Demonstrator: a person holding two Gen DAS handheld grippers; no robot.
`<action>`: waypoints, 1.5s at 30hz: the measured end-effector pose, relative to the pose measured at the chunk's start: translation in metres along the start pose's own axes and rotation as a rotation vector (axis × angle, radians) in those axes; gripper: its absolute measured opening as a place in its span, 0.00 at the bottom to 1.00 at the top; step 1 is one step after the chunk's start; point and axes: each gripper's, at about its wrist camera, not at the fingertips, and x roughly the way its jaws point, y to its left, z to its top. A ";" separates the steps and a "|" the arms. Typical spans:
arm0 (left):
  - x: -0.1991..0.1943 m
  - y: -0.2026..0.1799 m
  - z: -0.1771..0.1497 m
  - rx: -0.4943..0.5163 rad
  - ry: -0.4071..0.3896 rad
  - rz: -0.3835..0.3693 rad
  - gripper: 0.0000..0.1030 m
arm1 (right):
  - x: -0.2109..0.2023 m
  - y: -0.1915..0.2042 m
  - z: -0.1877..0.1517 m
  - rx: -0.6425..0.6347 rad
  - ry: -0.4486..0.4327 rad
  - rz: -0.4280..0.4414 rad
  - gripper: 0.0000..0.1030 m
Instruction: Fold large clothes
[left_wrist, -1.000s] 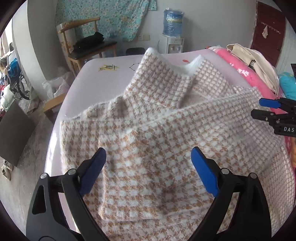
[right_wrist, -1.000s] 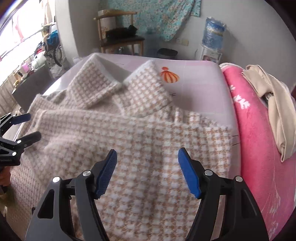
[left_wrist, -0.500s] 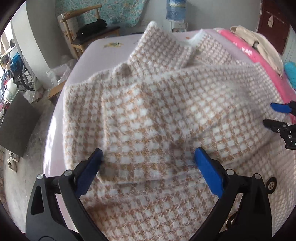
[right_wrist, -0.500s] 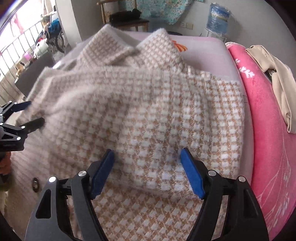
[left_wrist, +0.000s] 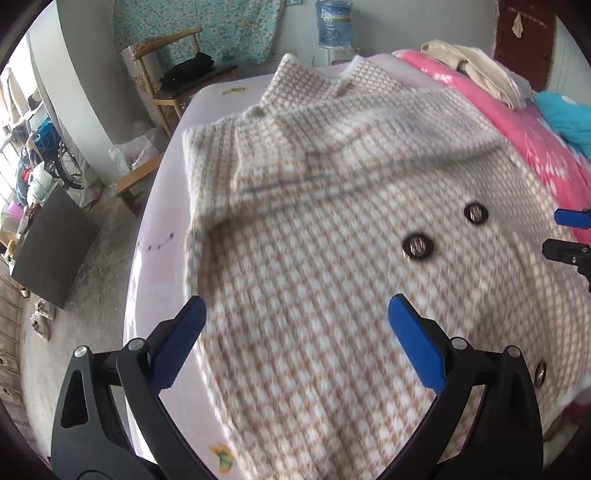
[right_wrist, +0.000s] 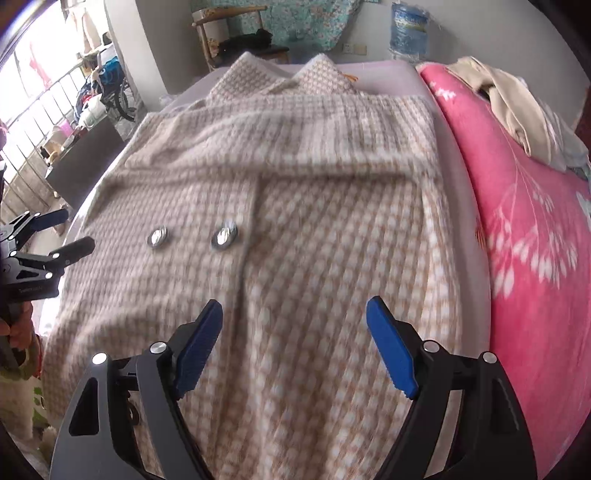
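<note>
Both grippers hang over the bed (left_wrist: 155, 229) and neither has a grip on anything. The left gripper (left_wrist: 295, 325) has its blue ribbed pads spread as wide as they go, nothing between them but air above the cloth. The right gripper (right_wrist: 295, 325) is opening its jaws, also empty. Beneath them lies the coat (left_wrist: 332, 221), a fuzzy, woolly thing in a tan-and-white check, spread flat across the pale lilac sheet with its pointed collar at the far end and a soft fold running across its upper part. Two round, shiny dark buttons (left_wrist: 418, 246) sit side by side on the front. Along the right edge of the coat runs a plush pink blanket (right_wrist: 517, 221) with white leaf prints.
</note>
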 end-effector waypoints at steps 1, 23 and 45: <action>-0.001 -0.007 -0.013 0.013 0.007 0.017 0.93 | 0.002 0.001 -0.015 0.010 0.014 -0.026 0.79; 0.007 -0.003 -0.071 -0.149 0.035 -0.023 0.93 | 0.017 0.001 -0.069 0.067 0.016 -0.148 0.94; 0.005 0.000 -0.075 -0.185 0.034 -0.025 0.93 | 0.014 -0.001 -0.076 0.029 -0.019 -0.134 0.94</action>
